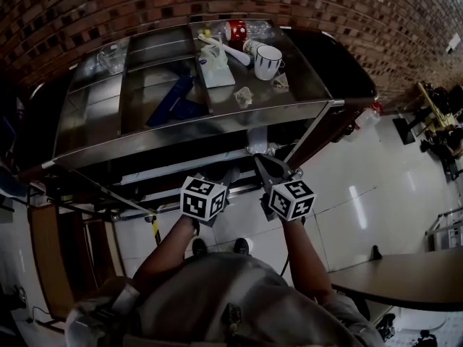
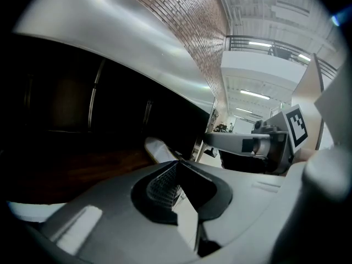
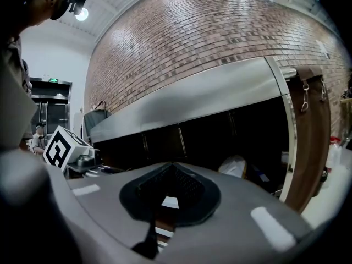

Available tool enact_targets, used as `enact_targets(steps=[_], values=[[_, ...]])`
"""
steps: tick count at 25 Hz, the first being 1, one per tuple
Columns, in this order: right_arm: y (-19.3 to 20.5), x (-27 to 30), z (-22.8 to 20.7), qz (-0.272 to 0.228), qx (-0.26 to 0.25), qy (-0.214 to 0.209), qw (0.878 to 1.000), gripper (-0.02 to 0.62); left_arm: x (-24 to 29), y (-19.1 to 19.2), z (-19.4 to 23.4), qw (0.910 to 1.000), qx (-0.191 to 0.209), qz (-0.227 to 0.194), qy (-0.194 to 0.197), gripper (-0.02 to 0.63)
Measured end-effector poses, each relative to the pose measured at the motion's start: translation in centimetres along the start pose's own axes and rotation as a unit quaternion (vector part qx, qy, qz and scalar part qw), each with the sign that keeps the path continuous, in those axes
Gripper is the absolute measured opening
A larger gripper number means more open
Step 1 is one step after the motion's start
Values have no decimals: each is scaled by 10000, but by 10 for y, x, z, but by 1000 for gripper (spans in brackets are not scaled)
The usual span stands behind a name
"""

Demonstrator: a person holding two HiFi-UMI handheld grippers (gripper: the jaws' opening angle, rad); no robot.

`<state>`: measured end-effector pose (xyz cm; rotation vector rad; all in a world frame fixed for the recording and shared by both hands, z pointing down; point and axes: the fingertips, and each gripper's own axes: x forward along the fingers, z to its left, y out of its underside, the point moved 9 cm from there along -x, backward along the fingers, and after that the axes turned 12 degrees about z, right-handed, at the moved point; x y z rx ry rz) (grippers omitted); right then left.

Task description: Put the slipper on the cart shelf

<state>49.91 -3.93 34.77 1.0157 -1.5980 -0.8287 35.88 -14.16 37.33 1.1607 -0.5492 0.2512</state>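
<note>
A dark blue slipper (image 1: 172, 100) lies on the top shelf of the steel cart (image 1: 94, 118), left of the middle. Both grippers hover in front of the cart, below its top edge, and point at its dark lower shelves. My left gripper (image 1: 230, 173) (image 2: 175, 168) has its jaws together with nothing between them. My right gripper (image 1: 262, 162) (image 3: 170, 168) is shut too and holds nothing. Each gripper's marker cube shows in the other gripper's view. The slipper appears in neither gripper view.
On the cart top stand a striped white mug (image 1: 268, 61), a red-capped bottle (image 1: 239, 30), a white box (image 1: 215, 69), crumpled paper (image 1: 244, 95) and a glass (image 1: 112, 58). Something white (image 3: 234, 165) lies on a lower shelf. A brick wall (image 1: 304, 6) stands behind, and a table corner (image 1: 405, 277) at the right.
</note>
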Motion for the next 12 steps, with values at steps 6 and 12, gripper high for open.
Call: enact_targets(steps=[6, 12], values=[[-1, 0, -1, -21, -10, -40, 10000, 0, 3, -3, 0, 10000, 32, 9, 34, 8], [-2, 1, -2, -32, 5, -84, 10000, 0, 4, -5, 0, 10000, 67, 37, 46, 8]])
